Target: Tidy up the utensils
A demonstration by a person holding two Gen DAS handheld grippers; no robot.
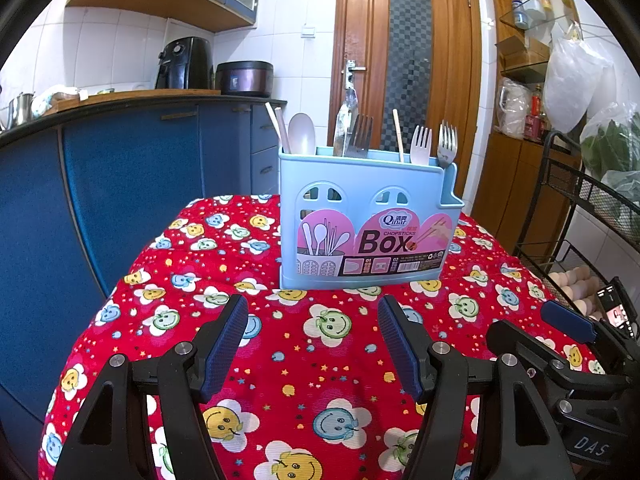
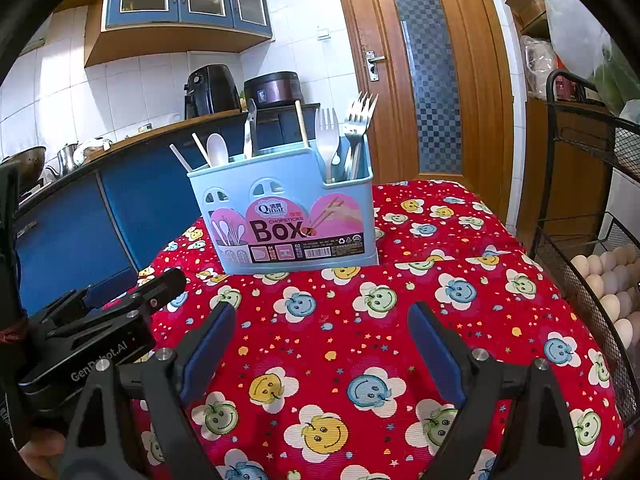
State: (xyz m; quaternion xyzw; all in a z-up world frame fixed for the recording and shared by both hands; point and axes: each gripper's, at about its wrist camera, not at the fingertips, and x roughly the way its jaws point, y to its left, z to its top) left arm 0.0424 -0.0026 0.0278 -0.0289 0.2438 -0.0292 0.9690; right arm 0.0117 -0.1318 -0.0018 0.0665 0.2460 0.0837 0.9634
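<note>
Black-framed with blue ribbed pads, the left gripper (image 1: pixel 313 340) hangs nearest the left wrist camera, its fingers spread wide with nothing between them, above the red tablecloth printed with smiley-face flowers (image 1: pixel 304 344). Bare cloth lies between the fingertips and the light blue plastic utensil box with a pink "Box" label (image 1: pixel 366 216), which stands upright near the far edge of the table. Forks, a white spoon, chopsticks and a knife stand in it. The cloth drops away at the left beside blue kitchen cabinets (image 1: pixel 132 184); at the right, part of the right gripper (image 1: pixel 568 322) shows near a black wire rack holding eggs (image 1: pixel 576 284).

From the right wrist camera, the right gripper (image 2: pixel 322 330) is likewise spread and empty over the cloth (image 2: pixel 400 320). The utensil box (image 2: pixel 288 216) stands ahead and slightly left, well apart from the fingertips. Low at the left sits the left gripper (image 2: pixel 132 300). A wooden door with a patterned glass pane (image 2: pixel 428 72) stands behind the table.
</note>
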